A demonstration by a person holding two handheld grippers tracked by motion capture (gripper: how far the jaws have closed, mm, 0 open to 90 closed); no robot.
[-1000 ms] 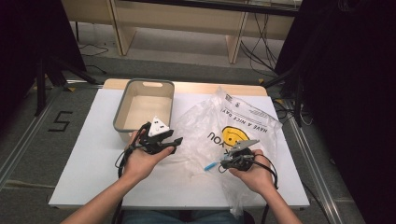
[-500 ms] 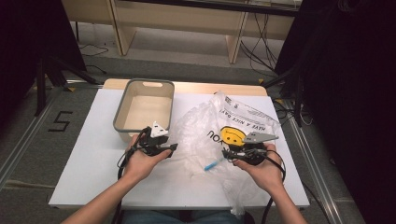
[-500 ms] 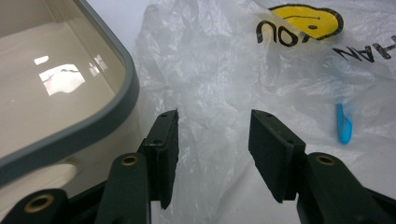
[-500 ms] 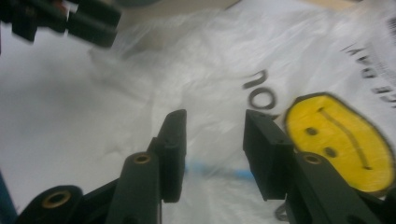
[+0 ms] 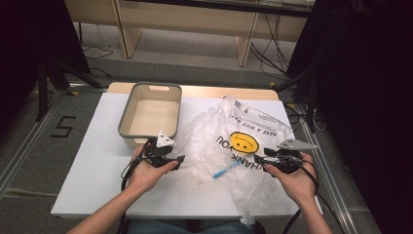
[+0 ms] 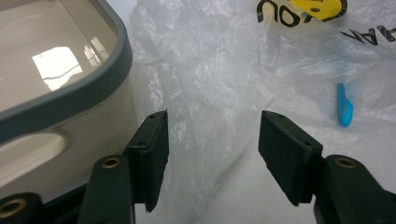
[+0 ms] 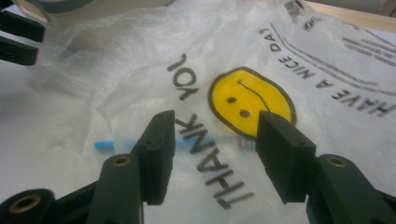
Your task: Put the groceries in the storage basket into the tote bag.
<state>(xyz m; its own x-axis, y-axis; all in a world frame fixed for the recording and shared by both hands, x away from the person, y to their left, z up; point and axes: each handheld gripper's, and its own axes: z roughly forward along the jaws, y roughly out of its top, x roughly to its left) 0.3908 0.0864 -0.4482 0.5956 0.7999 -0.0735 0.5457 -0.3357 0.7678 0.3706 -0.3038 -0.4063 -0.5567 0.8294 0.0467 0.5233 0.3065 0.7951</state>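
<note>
Bench: a white bench [image 5: 97, 165] with a wooden strip along its far edge. It stands on a grey floor [image 5: 29, 141] that has a black mark like a 5.
Room: wooden furniture legs and loose cables lie beyond the bench. Dark shapes stand at both sides.
Bag: a clear plastic bag [image 5: 229, 146] lies crumpled in the middle and right of the bench. It has a yellow smiley face and black letters. It touches the tub.
Tub: a beige tub [image 5: 151, 114] with a grey rim sits at the far left, open side up.
Blue thing: a small blue stick [image 5: 225, 170] lies at the bag, between the 2 grippers. Its long axis runs from near-left to far-right in the high view.
Left gripper: the left gripper [image 5: 168, 158] is near the tub's front. Its jaws are spread wide, pinching nothing.
Right gripper: the right gripper [image 5: 260, 160] hovers over the bag. Its jaws are spread too.
Left gripper view: shows the tub wall [image 6: 70, 121] very close and the stick [image 6: 344, 105] standing almost up and down.
Right gripper view: shows the smiley [image 7: 252, 102] and the stick [image 7: 112, 143] blurred.
</note>
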